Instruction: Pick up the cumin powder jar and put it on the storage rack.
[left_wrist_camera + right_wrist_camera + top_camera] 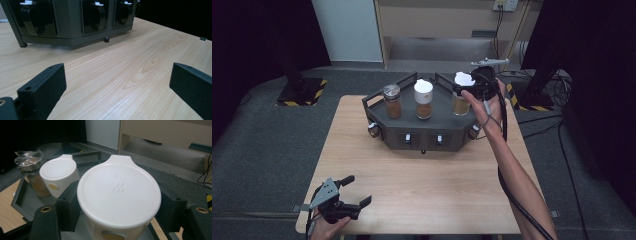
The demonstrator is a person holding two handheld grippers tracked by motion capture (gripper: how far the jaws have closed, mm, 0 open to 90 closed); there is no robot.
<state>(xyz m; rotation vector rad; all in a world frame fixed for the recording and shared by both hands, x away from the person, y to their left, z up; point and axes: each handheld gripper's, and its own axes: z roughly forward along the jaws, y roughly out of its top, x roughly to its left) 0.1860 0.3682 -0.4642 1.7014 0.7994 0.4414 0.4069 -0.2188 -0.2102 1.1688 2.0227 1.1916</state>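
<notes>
A dark rack [422,134] stands at the far middle of the wooden table [422,190]. It carries a metal-lidded spice jar [392,101] at the left and a white-lidded jar [423,100] in the middle. My right gripper [469,90] is shut on a third white-lidded jar [461,102] at the rack's right end. In the right gripper view both black jaws press the sides of that jar [119,192] just under its lid. Whether the jar rests on the rack or hangs just above it I cannot tell. My left gripper [357,190] lies open near the table's front left corner, nothing between its jaws.
The rack's front face [67,25] has clip-like holders with white tabs, and a small black knob [106,39] pokes out below. The right gripper's cable [507,185] trails along the forearm. Grey carpet surrounds the table, with hazard-striped stand bases [302,92] behind.
</notes>
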